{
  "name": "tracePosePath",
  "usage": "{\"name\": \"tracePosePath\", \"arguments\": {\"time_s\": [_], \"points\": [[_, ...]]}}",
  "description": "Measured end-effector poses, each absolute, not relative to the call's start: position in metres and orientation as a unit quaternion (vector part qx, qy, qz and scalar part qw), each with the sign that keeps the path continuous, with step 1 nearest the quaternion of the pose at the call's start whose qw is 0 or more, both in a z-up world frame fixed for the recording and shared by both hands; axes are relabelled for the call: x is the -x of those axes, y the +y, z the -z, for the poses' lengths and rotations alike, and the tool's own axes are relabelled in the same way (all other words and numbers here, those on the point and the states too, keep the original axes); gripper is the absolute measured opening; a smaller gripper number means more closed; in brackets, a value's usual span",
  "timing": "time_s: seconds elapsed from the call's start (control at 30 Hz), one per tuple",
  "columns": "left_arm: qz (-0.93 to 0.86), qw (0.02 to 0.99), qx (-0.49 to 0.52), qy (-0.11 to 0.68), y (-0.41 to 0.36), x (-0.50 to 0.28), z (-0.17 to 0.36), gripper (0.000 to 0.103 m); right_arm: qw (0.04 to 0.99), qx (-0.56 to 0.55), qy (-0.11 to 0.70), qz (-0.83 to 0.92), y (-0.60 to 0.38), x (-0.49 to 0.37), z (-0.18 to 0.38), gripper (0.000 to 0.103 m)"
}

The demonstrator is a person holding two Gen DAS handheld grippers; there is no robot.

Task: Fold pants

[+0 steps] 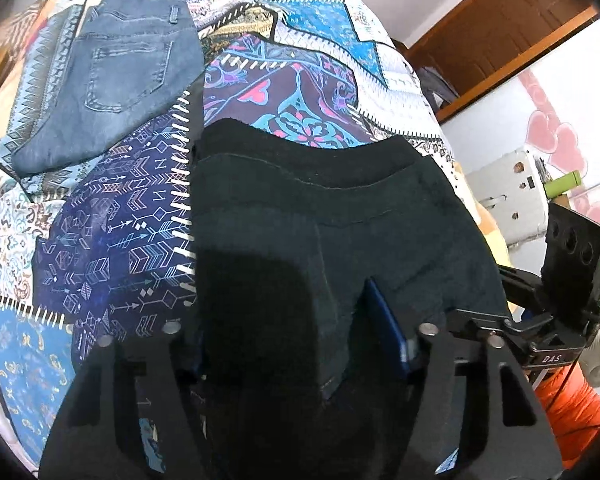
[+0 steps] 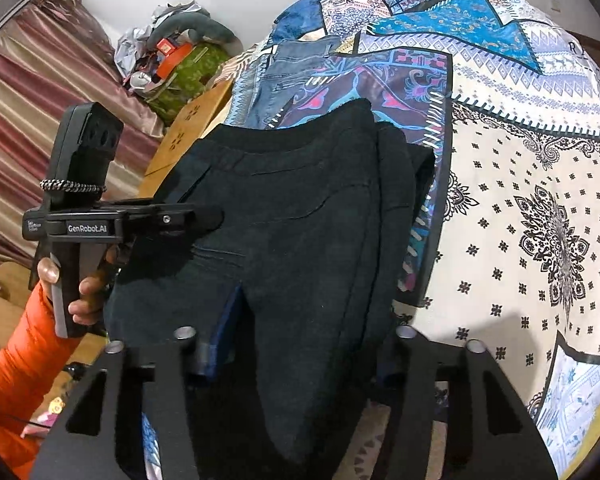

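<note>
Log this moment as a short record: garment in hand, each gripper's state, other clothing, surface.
garment in work: black pants, partly folded, waistband end lying on the bed, near end lifted
left gripper: jaws apart with black fabric between them; grip not certain
right gripper: jaws apart, fabric draped between them; grip not certain
other clothing: folded blue jeans, lying apart from the black pants
surface: patchwork bedspread

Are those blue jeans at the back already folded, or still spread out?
Folded. The jeans lie as a compact bundle on the quilt, with one back pocket on top and no legs trailing out.
</note>
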State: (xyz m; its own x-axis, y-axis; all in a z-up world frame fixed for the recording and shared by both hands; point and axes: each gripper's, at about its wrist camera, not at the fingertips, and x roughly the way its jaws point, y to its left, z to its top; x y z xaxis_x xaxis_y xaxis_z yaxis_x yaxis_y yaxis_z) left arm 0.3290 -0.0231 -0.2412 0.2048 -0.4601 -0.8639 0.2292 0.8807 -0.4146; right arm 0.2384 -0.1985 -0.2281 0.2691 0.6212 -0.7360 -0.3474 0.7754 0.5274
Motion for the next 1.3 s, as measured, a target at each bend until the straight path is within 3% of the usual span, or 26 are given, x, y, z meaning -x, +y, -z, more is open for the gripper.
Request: {"name": "tracePosePath", "arguments": {"time_s": [0.2, 0.27, 0.9, 1.3], "points": [[0.223, 0.791, 0.088, 0.563, -0.02, -0.315, 0.218, 0.033, 0.804, -0.115, 0.498, -0.305, -0.194, -0.235, 0.212, 0.027], [0.224, 0.797, 0.086, 0.554, -0.02, -0.313, 0.211, 0.03, 0.809, -0.107, 0.49, -0.306, -0.191, -0.234, 0.206, 0.026], [0.153, 0.904, 0.06, 0.395, 0.05, -0.319, 0.091, 0.028, 0.865, -0.04, 0.357, -0.349, -0.126, -0.282, 0.113, 0.024], [0.108, 0.923, 0.073, 0.362, 0.11, -0.392, 0.087, 0.028, 0.873, -0.022, 0.328, -0.359, -0.062, -0.365, 0.113, 0.024]]}}
